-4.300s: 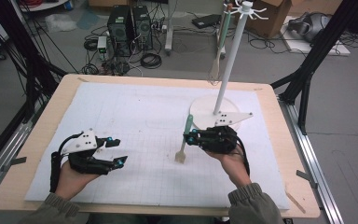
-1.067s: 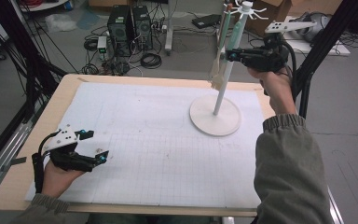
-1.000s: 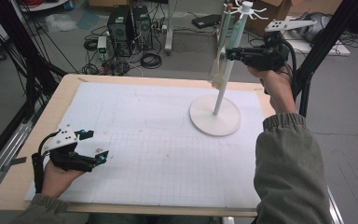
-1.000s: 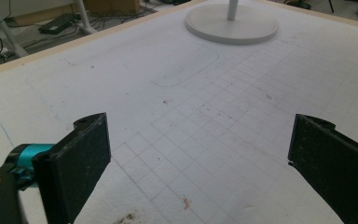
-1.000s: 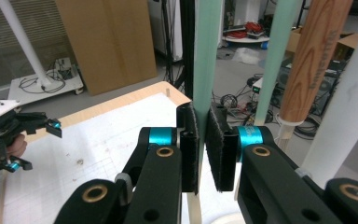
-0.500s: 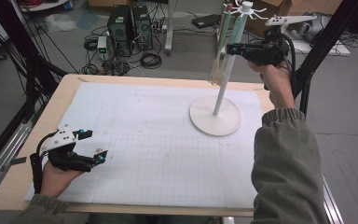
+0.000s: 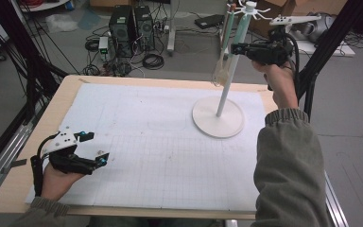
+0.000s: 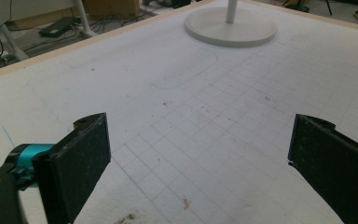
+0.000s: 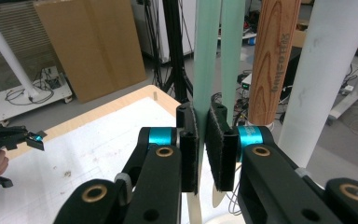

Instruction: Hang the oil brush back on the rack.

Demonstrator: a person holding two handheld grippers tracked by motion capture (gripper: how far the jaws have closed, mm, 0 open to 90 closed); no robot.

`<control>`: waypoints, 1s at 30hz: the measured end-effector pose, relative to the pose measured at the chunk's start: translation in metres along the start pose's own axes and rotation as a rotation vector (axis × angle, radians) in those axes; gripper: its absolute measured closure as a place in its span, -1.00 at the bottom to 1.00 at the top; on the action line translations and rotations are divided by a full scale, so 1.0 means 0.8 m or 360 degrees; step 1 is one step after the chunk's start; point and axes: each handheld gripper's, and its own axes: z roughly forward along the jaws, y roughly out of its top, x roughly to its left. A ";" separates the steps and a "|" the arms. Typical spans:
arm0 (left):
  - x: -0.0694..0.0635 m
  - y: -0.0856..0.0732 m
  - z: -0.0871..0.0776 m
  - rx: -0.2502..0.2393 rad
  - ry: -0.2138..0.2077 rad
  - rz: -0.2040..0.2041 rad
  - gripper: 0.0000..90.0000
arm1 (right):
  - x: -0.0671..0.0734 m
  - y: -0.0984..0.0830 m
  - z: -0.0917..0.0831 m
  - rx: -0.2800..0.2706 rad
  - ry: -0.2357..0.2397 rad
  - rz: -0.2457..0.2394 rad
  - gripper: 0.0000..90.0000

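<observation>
A white stand (image 7: 226,85) with a round base (image 7: 217,118) rises at the table's far right, its hooks (image 7: 251,6) at the top. My right gripper (image 7: 234,47) is held high beside the pole and is shut on a green-handled spatula (image 7: 225,42), whose cream blade (image 7: 220,75) hangs down. In the right gripper view the green handle (image 9: 205,51) runs down between the nearly closed pads (image 9: 190,149). A second green handle (image 9: 233,46) and a wooden handle (image 9: 272,60) hang beside the white pole (image 9: 328,70). My left gripper (image 7: 98,147) rests open on the white mat (image 7: 160,142) at front left, with nothing between its pads (image 8: 81,158).
The wooden table edge (image 7: 71,87) frames the gridded mat. Black frame posts (image 7: 321,52) stand right of the stand. Computers and cables (image 7: 132,23) lie on the floor beyond the table. The stand base (image 8: 230,28) is far ahead in the left gripper view.
My right gripper has shifted a little to the right at the top of the stand, with the green-handled spatula still in it. The left gripper has stayed put.
</observation>
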 end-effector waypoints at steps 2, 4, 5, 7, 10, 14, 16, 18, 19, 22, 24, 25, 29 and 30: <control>0.000 0.000 0.000 -0.0001 0.0000 0.0000 -0.86 | 0.000 0.000 0.000 0.0006 -0.0015 0.0004 0.87; 0.000 0.000 0.000 0.0001 -0.0003 -0.0001 -0.86 | -0.001 -0.001 0.000 0.0004 -0.0023 0.0009 0.86; 0.000 0.000 0.000 -0.0001 -0.0005 -0.0001 -0.86 | -0.001 -0.001 0.000 0.0003 -0.0023 0.0011 0.86; 0.000 0.000 0.000 -0.0001 -0.0007 0.0004 -0.86 | -0.001 -0.002 0.001 0.0002 -0.0033 0.0017 0.86; 0.000 0.000 0.000 0.0001 -0.0005 0.0007 -0.86 | -0.001 -0.002 0.001 -0.0001 -0.0042 0.0018 0.84; 0.000 0.000 -0.001 -0.0001 -0.0001 0.0004 -0.86 | -0.001 -0.004 0.001 -0.0013 -0.0039 0.0026 0.70; 0.001 0.000 -0.001 0.0001 -0.0002 0.0005 -0.86 | 0.001 -0.004 0.001 -0.0006 -0.0053 0.0018 0.68; 0.000 0.000 0.000 -0.0002 -0.0005 -0.0001 -0.86 | 0.001 -0.005 -0.001 -0.0018 -0.0066 0.0021 0.62; 0.000 0.000 0.000 -0.0002 -0.0005 0.0000 -0.86 | 0.001 -0.006 -0.002 -0.0017 -0.0070 0.0030 0.59; 0.000 0.000 -0.001 -0.0005 -0.0001 0.0002 -0.86 | 0.002 -0.007 -0.005 -0.0019 -0.0089 0.0030 0.51; 0.000 0.000 -0.001 -0.0005 -0.0005 -0.0001 -0.86 | 0.003 -0.007 -0.008 -0.0022 -0.0113 0.0027 0.42; -0.001 0.000 0.000 -0.0006 -0.0005 0.0001 -0.86 | 0.004 -0.008 -0.009 -0.0028 -0.0114 0.0037 0.39; -0.001 0.000 -0.001 -0.0003 -0.0005 0.0009 -0.86 | 0.006 -0.012 -0.016 -0.0061 -0.0134 0.0032 0.29; -0.001 0.000 -0.001 -0.0003 -0.0006 0.0008 -0.86 | 0.007 -0.013 -0.017 -0.0052 -0.0147 0.0031 0.26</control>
